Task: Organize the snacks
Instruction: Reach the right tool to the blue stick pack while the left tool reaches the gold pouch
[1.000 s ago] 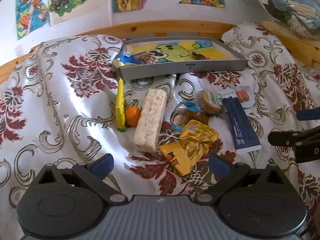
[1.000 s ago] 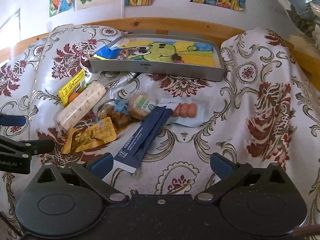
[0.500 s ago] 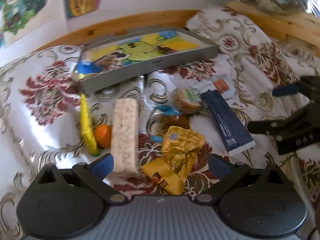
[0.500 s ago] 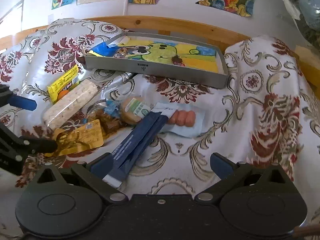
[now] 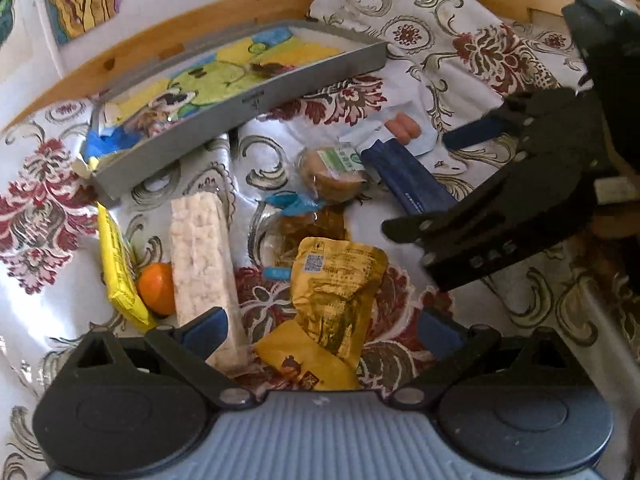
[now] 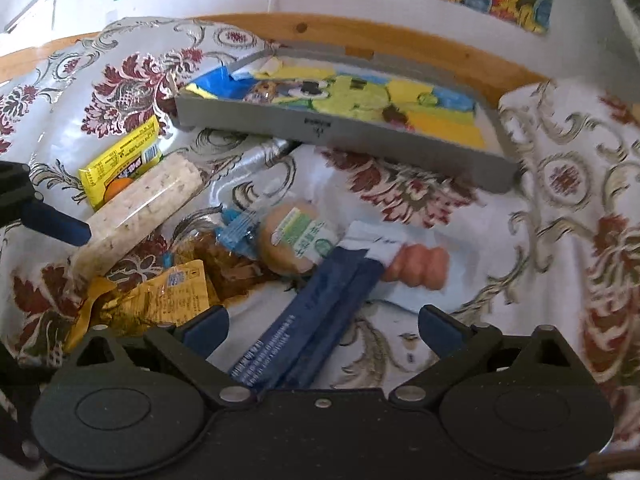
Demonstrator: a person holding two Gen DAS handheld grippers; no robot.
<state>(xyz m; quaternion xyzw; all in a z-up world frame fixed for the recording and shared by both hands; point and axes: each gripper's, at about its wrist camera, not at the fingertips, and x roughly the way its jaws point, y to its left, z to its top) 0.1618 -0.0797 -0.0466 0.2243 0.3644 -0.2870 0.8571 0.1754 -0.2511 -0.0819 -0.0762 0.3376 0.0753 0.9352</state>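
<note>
A patterned cloth covers the bed; snacks crowd together at 6 o'clock below the tray. Both grippers are released and empty, so the left fingers risk pinching 2 overlapping packets.

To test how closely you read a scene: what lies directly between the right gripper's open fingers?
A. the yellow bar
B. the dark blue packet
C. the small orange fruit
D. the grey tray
B: in the right wrist view the dark blue packet runs up between the fingers of the open right gripper.
</note>
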